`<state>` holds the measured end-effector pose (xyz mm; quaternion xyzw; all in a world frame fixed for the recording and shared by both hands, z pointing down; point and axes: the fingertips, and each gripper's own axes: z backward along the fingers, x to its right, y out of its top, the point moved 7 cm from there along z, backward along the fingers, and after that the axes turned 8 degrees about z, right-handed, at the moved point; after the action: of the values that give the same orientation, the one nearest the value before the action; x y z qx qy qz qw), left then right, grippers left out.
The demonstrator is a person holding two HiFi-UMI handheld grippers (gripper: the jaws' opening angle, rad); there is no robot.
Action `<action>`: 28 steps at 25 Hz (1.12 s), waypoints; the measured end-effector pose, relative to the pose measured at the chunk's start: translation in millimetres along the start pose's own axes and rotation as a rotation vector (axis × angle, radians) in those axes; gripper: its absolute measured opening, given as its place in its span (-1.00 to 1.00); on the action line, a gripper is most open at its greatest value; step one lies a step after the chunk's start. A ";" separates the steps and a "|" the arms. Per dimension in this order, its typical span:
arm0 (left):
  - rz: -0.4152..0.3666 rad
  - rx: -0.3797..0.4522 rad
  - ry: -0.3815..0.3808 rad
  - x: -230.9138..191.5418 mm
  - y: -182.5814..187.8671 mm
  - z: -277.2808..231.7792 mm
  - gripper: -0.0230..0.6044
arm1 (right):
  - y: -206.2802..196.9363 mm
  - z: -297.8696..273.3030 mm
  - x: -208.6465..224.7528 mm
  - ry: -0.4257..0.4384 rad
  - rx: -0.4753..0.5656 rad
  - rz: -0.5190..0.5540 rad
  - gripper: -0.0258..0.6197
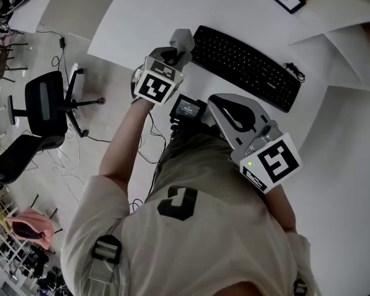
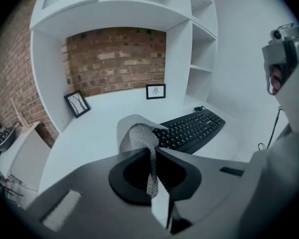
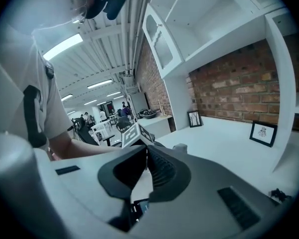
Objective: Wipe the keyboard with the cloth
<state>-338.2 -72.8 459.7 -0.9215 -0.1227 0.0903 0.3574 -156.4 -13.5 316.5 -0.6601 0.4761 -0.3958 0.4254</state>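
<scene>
— Entry one, left gripper [image 1: 181, 44]: pose and state?
— Extended forward on a straightened forearm [image 1: 124, 142]. Jaws closed, pinching the cloth [image 2: 138, 136].
— Entry two, right gripper [image 1: 214, 102]?
— Held back, close to the torso, elbow bent. Jaws pressed together, empty. Marker cube [image 1: 272, 162] facing upward.
</scene>
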 end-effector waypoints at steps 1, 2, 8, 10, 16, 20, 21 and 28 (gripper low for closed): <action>-0.001 -0.012 -0.024 1.1 -0.1 -11.7 -0.90 | -2.9 -0.1 2.5 -0.015 -0.022 0.001 -0.90; -0.002 -0.025 -0.044 -0.2 -1.1 -21.8 -0.90 | -5.9 -1.7 5.5 -0.033 -0.035 0.001 -0.90; -0.015 -0.090 -0.112 -10.7 -8.2 -61.2 -0.90 | -14.9 -6.3 30.9 -0.145 -0.051 -0.092 -0.90; 0.005 -0.117 -0.108 -14.8 -11.8 -69.7 -0.90 | -18.9 -7.3 35.2 -0.145 -0.063 -0.101 -0.90; 0.029 -0.157 -0.118 -15.0 -25.2 -89.0 -0.90 | -24.8 -11.4 36.5 -0.129 -0.075 -0.114 -0.90; 0.061 -0.148 -0.095 -15.8 -27.0 -94.3 -0.90 | -26.5 -4.9 36.5 -0.107 -0.063 -0.098 -0.90; 0.074 -0.144 -0.089 -15.6 -27.8 -94.6 -0.90 | -26.7 -1.1 36.1 -0.105 -0.060 -0.093 -0.90; 0.252 -0.109 -0.065 -14.4 -32.2 -99.1 -0.90 | -31.7 35.7 40.5 -0.098 -0.027 -0.089 -0.90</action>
<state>-331.9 -117.1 555.0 -0.9442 -0.0223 0.1572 0.2886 -104.5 -40.2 339.4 -0.7049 0.4299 -0.3752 0.4213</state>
